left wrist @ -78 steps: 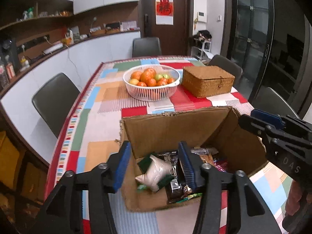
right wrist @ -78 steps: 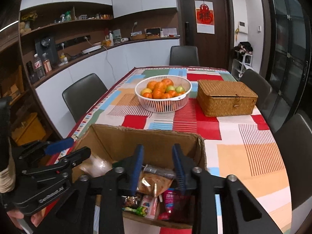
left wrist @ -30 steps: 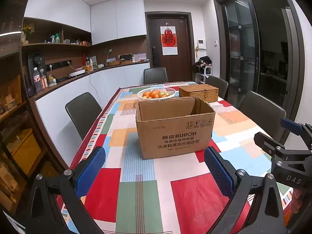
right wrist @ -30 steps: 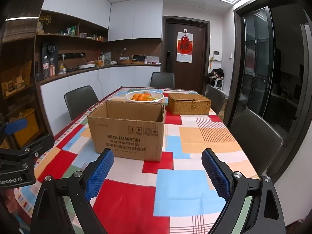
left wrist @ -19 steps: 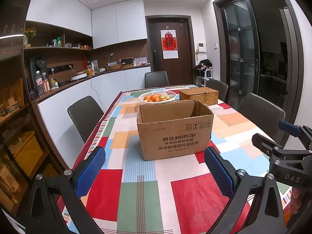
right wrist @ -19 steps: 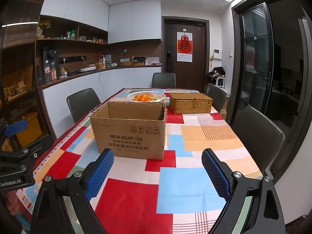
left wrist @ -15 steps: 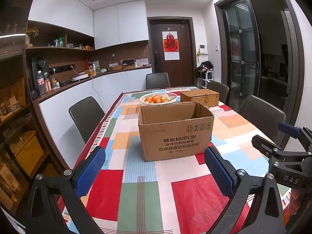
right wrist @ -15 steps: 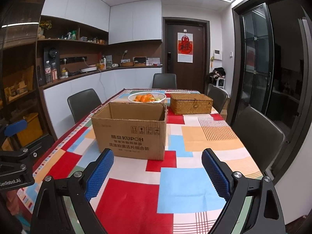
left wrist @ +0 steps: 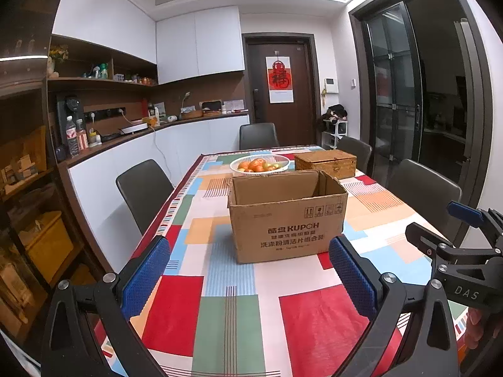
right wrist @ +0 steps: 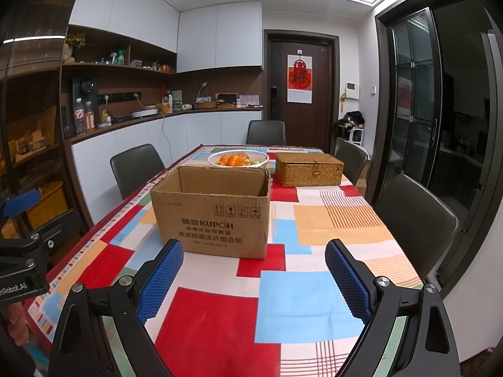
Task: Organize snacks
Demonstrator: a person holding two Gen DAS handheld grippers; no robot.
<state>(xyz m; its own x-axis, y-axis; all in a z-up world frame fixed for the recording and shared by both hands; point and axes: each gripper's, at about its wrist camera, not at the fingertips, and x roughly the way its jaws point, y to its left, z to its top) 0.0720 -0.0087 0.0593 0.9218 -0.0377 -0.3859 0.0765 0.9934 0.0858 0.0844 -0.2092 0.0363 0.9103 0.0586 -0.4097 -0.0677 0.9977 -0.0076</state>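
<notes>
— Ahead of both grippers, mid-table, stands the open brown cardboard box (left wrist: pixel 287 216). Which is nearer?
— Neither clearly; left gripper (left wrist: pixel 248 278) and right gripper (right wrist: pixel 253 278) both gape empty, well short.

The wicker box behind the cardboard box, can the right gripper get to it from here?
Probably yes: the right gripper is open, and bare tablecloth to the right of the cardboard box leaves a way to the wicker box.
</notes>
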